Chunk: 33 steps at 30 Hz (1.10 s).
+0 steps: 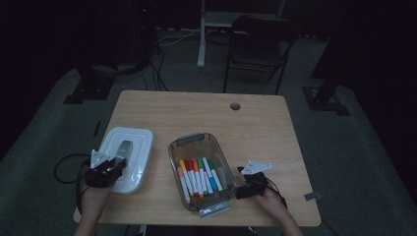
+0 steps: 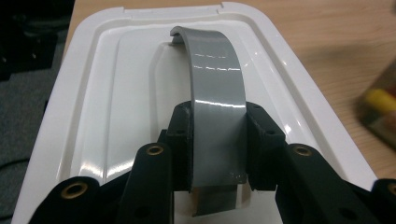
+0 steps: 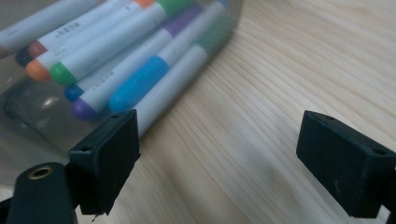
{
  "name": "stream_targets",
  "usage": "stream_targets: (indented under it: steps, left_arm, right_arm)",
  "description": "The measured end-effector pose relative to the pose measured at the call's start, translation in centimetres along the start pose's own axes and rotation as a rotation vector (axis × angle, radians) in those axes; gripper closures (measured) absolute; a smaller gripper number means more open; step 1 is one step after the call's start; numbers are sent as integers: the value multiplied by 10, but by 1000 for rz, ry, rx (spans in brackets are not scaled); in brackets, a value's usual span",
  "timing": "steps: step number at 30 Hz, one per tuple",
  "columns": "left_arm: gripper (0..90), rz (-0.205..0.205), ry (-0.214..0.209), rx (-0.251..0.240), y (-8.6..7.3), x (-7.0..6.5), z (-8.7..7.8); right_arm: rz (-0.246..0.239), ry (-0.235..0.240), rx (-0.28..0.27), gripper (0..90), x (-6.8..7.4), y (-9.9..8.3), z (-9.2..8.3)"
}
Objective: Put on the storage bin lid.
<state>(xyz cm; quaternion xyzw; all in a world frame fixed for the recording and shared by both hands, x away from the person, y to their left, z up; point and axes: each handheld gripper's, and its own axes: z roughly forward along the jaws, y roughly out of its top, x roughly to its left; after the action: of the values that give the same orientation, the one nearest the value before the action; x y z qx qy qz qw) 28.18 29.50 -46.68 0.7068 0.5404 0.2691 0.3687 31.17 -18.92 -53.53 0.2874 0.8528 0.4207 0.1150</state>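
White plastic, the lid point(image 1: 125, 160) lies flat near the table's point(image 1: 255, 128) left edge, its near-left corner close to that edge, with bare wood between it and the clear bin point(image 1: 199, 172) of markers point(image 1: 199, 176) to its right. Its long axis runs from the person toward the far side, and the grey handle point(image 2: 217, 93) arches along that same line. The left gripper point(image 2: 218, 144) is clamped on the handle's near end, both pads pressed to its sides. The right gripper point(image 3: 219, 163) sits just beside the bin's right wall, near the table's front edge, jaws spread wide with nothing between them. Open tabletop stretches beyond both containers to the far edge
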Motion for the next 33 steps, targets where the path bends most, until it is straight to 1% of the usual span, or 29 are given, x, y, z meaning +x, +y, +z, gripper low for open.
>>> stream_targets:
  steps: [2,4,7,9,13,14,18,20,25,30,33]
  left_arm:
    - [683,13,-5,-12,5,-4,-8]
    - [683,31,-22,-20,10,-8,-15]
    - [682,63,-50,-35,17,-16,-26]
    - [682,77,-70,-44,22,-21,-33]
    - [682,91,-93,-70,32,-28,-47]
    - [683,89,-99,-78,34,-29,-50]
    - [682,112,-114,-98,40,-36,-61]
    - [682,117,-128,-108,42,-40,-65]
    - [682,142,-155,-109,45,-47,-69]
    - [682,171,-179,-107,47,-57,-73]
    - [682,182,-204,-112,49,-62,-74]
  right_arm:
    - [-8,18,-1,127,6,3,4]
    - [-26,36,0,126,13,5,9]
    - [-28,40,-6,127,20,9,16]
    - [-37,41,-7,126,24,12,21]
    - [-66,57,-4,126,33,19,29]
    - [-70,58,-5,126,35,21,32]
    - [-73,53,-7,126,42,28,42]
    - [-71,43,-18,126,45,32,46]
    - [-101,71,-18,126,56,41,56]
    - [-90,107,-22,124,67,48,69]
    - [-99,111,-23,122,72,53,76]
